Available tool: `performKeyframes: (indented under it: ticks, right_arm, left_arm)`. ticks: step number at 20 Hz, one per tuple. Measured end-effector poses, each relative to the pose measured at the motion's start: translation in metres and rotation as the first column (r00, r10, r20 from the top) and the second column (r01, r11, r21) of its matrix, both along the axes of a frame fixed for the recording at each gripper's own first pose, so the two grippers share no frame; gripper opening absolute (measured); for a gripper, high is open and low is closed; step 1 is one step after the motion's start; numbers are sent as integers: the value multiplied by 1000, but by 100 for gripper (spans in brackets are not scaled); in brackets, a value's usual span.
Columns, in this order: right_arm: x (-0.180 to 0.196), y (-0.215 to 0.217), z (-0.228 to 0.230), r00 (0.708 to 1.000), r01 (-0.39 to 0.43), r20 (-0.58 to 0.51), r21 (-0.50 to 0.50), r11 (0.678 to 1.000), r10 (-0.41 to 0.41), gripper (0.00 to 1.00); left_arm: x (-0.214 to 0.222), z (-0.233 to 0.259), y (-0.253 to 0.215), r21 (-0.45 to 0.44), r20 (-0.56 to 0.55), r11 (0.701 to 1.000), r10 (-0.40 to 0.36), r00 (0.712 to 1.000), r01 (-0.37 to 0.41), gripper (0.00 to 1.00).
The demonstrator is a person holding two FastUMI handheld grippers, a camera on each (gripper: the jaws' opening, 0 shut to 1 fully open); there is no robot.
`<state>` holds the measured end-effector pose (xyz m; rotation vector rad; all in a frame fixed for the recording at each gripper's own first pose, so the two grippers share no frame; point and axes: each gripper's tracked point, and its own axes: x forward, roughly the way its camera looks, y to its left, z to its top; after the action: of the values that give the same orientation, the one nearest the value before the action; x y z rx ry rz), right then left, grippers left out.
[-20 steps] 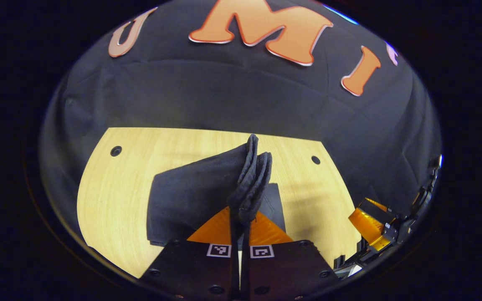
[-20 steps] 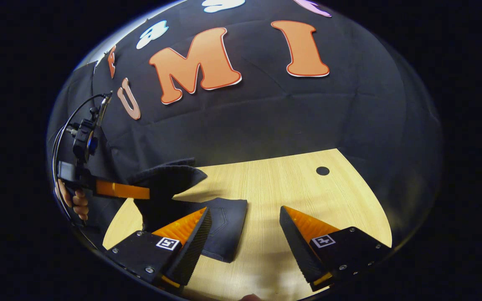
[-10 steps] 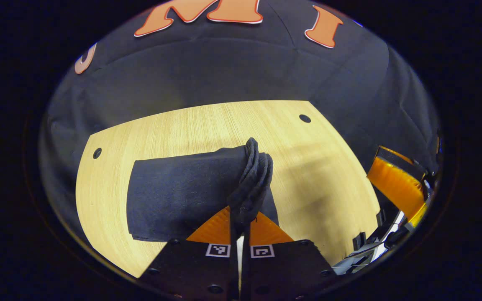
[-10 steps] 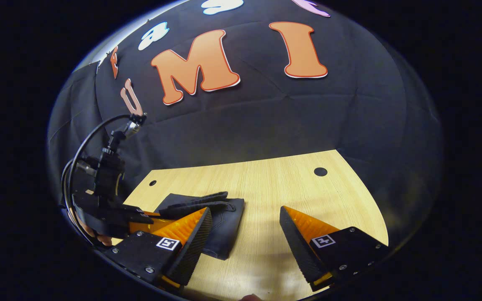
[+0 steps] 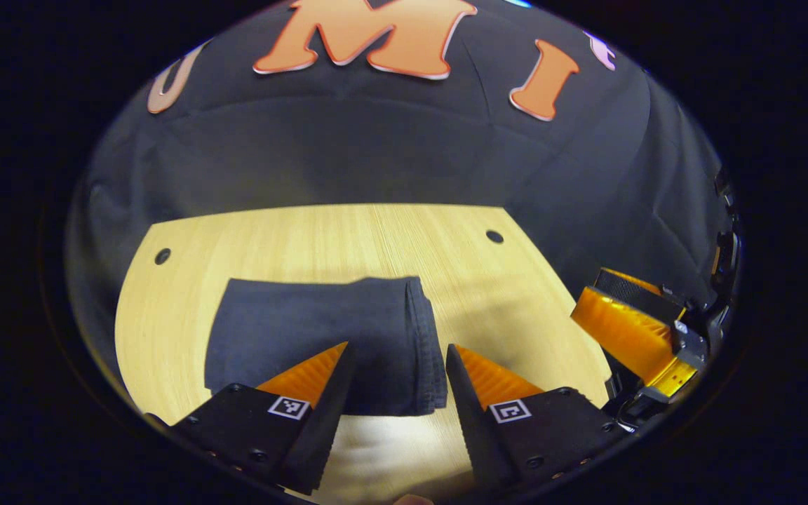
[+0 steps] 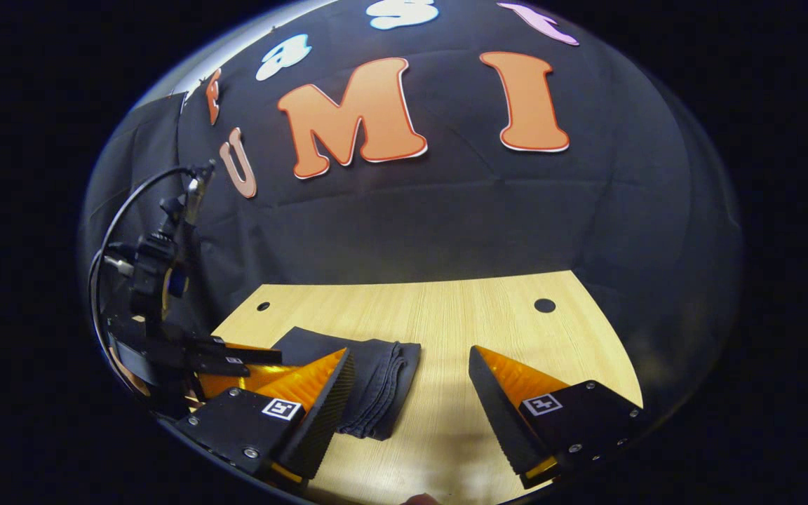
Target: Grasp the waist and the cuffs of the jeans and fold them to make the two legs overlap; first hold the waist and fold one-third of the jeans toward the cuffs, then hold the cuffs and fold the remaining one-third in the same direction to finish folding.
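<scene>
The left gripper [image 5: 397, 365], clamped on the jeans [image 5: 320, 344] a second ago, has let go, fingers apart, the folded bundle lying flat on the table [image 5: 292, 238]. From the right gripper view, the right gripper [image 6: 411, 386] hovers spread wide just beside the jeans' stacked edge [image 6: 379, 393], with the left gripper's body and cable at the table's left end.

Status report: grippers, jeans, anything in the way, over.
Left gripper open, right gripper open. Jeans folded flat on table. Nothing in the way.

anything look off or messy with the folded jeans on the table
Nothing stands out. The jeans lie flat on the table as a compact folded bundle, layered edges roughly aligned on one side. Both the left hand-held gripper and right hand-held gripper are open.
</scene>
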<state>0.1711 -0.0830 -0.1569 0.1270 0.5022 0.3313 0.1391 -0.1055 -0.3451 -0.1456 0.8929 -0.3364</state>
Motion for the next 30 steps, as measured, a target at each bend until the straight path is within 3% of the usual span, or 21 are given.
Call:
performKeyframes:
  ticks: [1, 2, 3, 5, 6, 7, 13, 17, 19, 20, 26, 30]
  right_arm:
    - [1, 4, 6, 1000, 0, 26, -6, 1000, 1, 99]
    - [3, 7, 13, 998, 3, 58, -15, 1000, -2, 99]
    - [5, 10, 21, 995, 9, 97, -31, 999, -6, 99]
    - [7, 16, 42, 982, 20, 190, -68, 997, -7, 99]
    - [8, 19, 53, 971, 26, 237, -72, 997, -8, 98]
    - [7, 27, 63, 963, 18, 269, -65, 998, 1, 99]
    - [-2, 55, 106, 925, -19, 378, -14, 1000, 22, 98]
    - [-8, 59, 124, 890, -27, 456, -10, 1000, 29, 98]
    - [-13, 62, 119, 888, -42, 457, -31, 999, 52, 98]
    - [-15, 66, 117, 890, -52, 452, -39, 998, 64, 98]
    - [-20, 68, 108, 894, -55, 441, -71, 996, 81, 98]
    - [-19, 67, 103, 899, -56, 430, -63, 996, 78, 98]
  left_arm:
    - [3, 10, 10, -7, 37, 1000, 28, 999, -28, 83]
    - [7, 22, 25, -8, 86, 998, 59, 995, -59, 81]
    - [10, 34, 39, -2, 140, 996, 89, 986, -90, 90]
    - [8, 63, 63, 23, 245, 989, 136, 960, -146, 92]
    - [10, 78, 76, 38, 298, 984, 154, 942, -173, 97]
    - [9, 91, 88, 48, 351, 979, 170, 921, -199, 91]
    - [-11, 142, 140, 6, 543, 952, 254, 800, -307, 92]
    - [-27, 178, 147, -46, 705, 957, 235, 669, -288, 91]
    - [-27, 187, 145, -49, 719, 956, 234, 654, -288, 91]
    - [-25, 185, 141, -44, 716, 956, 232, 659, -289, 87]
    - [-18, 171, 130, 17, 715, 958, 189, 673, -287, 92]
    - [-18, 166, 130, 66, 735, 943, 176, 655, -327, 96]
